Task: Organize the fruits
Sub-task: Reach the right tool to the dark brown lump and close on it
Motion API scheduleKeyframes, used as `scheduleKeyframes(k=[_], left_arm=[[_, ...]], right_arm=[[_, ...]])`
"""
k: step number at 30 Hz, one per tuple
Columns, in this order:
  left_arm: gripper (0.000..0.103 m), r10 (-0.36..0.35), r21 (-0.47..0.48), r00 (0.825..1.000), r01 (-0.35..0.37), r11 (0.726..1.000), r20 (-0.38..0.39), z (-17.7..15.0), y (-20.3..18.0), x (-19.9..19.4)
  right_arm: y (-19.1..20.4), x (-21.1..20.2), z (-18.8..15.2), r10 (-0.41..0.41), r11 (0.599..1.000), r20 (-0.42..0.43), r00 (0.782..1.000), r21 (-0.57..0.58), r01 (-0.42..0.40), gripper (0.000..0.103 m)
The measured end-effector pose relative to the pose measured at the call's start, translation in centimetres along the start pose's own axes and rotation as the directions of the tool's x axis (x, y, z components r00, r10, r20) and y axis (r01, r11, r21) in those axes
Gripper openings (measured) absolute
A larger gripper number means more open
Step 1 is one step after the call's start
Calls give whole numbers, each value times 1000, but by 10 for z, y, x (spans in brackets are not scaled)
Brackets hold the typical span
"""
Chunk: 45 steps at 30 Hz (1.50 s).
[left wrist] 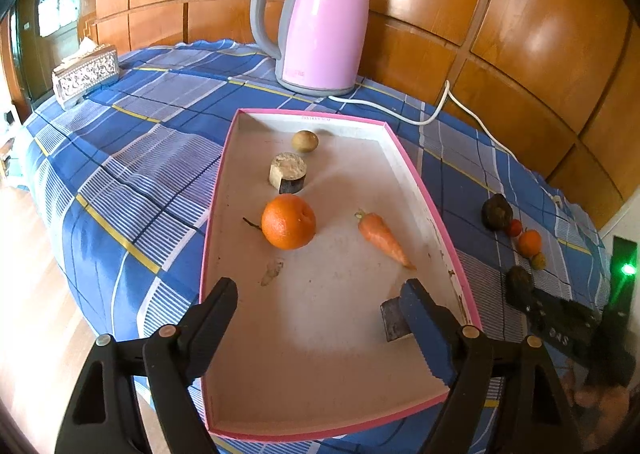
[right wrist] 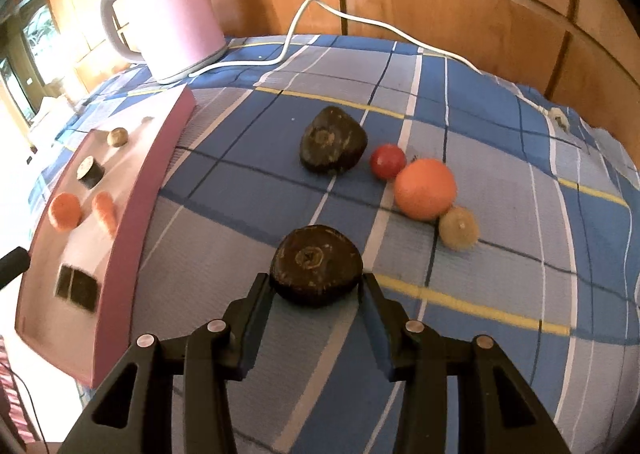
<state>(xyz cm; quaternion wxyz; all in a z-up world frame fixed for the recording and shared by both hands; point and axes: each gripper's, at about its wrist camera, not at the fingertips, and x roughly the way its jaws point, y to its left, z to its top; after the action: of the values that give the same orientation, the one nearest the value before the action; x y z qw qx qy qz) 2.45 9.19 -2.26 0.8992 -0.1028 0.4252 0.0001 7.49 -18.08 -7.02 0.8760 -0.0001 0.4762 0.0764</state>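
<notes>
We see our right gripper (right wrist: 316, 286) angled down at the table, its jaws closed in on a dark brown fruit (right wrist: 317, 272) that rests on the cloth, a pad against each flank. Just right of the pink-edged tray (left wrist: 424, 190) this fruit lies; beyond it sit a second dark fruit (right wrist: 333, 140), a small red one (right wrist: 387, 161), an orange one (right wrist: 425, 188) and a pale fuzzy one (right wrist: 458, 228), the last three touching in a row.

Our left gripper (left wrist: 320, 294) tilts down over the tray's near end, jaws spread wide and holding nothing; a dark block (left wrist: 394, 320) lies just beside its right finger. The tray also holds an orange (left wrist: 288, 221), a carrot (left wrist: 382, 240), a cut stump (left wrist: 287, 172) and a small brown fruit (left wrist: 305, 141).

The tray sits on a blue checked tablecloth (left wrist: 132, 158). Behind the tray stands a pink kettle (left wrist: 320, 26) with a white cord (left wrist: 404, 112), against wooden panelling (left wrist: 520, 14).
</notes>
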Motion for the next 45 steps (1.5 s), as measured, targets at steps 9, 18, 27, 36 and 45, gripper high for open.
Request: scheduleKeyframes(k=[9, 18, 27, 36, 45], left_arm=[[87, 8, -10, 999, -8, 1000, 35, 2, 3, -9], [88, 55, -37, 996, -52, 998, 69, 3, 18, -19], [89, 61, -63, 996, -57, 996, 57, 1, 27, -15], [89, 51, -60, 998, -49, 997, 42, -1, 24, -11], [89, 42, -48, 998, -40, 998, 41, -4, 20, -11]], right_arm=[[1, -20, -21, 61, 998, 7, 998, 21, -61, 45], [18, -37, -20, 133, 991, 38, 990, -4, -133, 26], [37, -38, -1, 124, 990, 51, 991, -76, -120, 14], [4, -33, -10, 113, 993, 25, 993, 42, -114, 38], [25, -23, -1, 112, 992, 6, 994, -64, -111, 57]])
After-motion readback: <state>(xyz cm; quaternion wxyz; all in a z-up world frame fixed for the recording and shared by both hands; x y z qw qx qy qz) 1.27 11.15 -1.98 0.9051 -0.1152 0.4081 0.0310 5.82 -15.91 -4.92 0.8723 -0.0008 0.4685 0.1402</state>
